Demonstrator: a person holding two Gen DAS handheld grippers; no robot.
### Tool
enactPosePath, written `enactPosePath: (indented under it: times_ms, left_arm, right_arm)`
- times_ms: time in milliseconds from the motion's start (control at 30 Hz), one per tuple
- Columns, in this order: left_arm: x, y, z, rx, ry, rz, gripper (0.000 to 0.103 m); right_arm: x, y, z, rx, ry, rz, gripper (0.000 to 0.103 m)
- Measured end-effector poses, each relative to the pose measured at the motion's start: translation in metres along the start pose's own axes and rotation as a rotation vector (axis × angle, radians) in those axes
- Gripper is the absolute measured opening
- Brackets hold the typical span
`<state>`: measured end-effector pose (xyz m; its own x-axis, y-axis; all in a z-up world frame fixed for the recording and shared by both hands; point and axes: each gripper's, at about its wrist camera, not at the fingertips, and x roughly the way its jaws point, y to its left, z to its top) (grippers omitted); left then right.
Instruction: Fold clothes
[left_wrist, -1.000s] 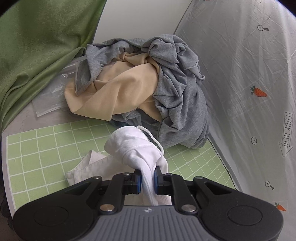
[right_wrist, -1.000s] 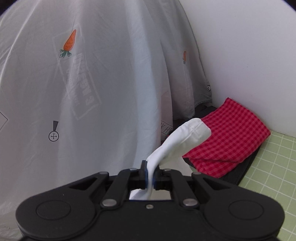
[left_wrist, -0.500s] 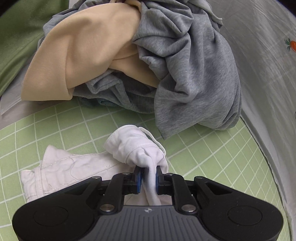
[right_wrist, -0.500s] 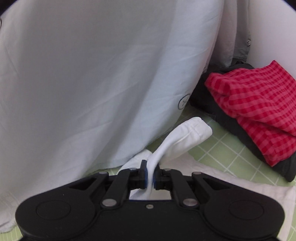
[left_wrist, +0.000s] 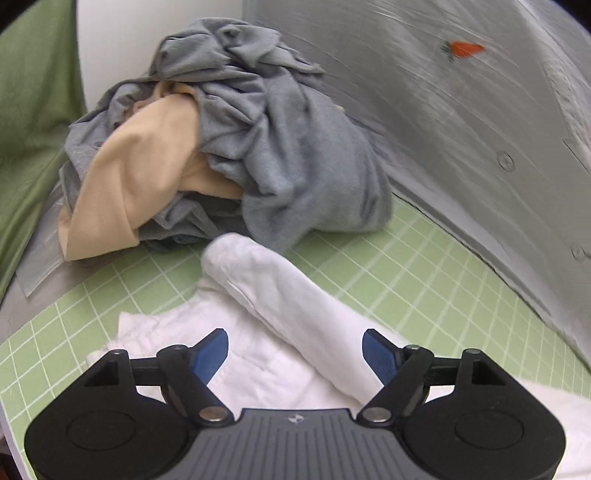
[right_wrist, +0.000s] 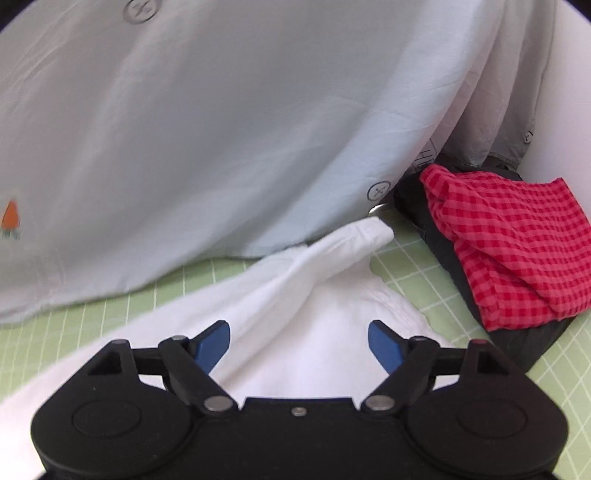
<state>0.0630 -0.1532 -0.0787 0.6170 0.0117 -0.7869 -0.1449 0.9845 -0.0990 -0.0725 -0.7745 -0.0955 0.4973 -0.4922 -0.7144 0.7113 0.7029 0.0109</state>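
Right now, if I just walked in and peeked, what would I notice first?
Probably the white garment lying on the green grid mat, right between both grippers, whose blue-padded jaws are opening and not pressing it. Behind it to the left sits a messy heap of grey and tan clothes. To the right, a bright red checked cloth lies folded on something dark by the wall.

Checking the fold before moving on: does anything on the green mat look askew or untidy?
Yes. The white cotton garment lies on the green grid mat with a rolled ridge sticking up, not flat, and the grey and beige clothes pile behind sits crumpled, unfolded.
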Motion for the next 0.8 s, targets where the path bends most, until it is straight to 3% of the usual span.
enactPosePath:
  times_ms: [167, 233, 400, 633, 800]
  left_arm:
    - [0.003, -0.057, -0.059, 0.197, 0.167, -0.117, 0.082]
    - [0.005, -0.077, -0.079, 0.276, 0.194, -0.147, 0.082]
    - [0.025, -0.119, -0.100, 0.432, 0.216, -0.136, 0.083]
    - [0.066, -0.153, -0.078, 0.485, 0.187, -0.150, 0.092]
    - [0.103, -0.167, -0.041, 0.412, 0.142, -0.177, 0.095]
  right_arm:
    - [-0.010, 0.024, -0.051, -0.149, 0.071, 0.050, 0.091]
    - [-0.010, 0.033, -0.065, -0.191, 0.099, 0.070, 0.093]
    - [0.000, 0.052, -0.082, -0.272, 0.136, 0.097, 0.096]
    - [0.052, 0.063, -0.045, -0.248, 0.118, 0.145, 0.102]
    - [0.104, 0.084, 0.004, -0.287, 0.060, 0.145, 0.103]
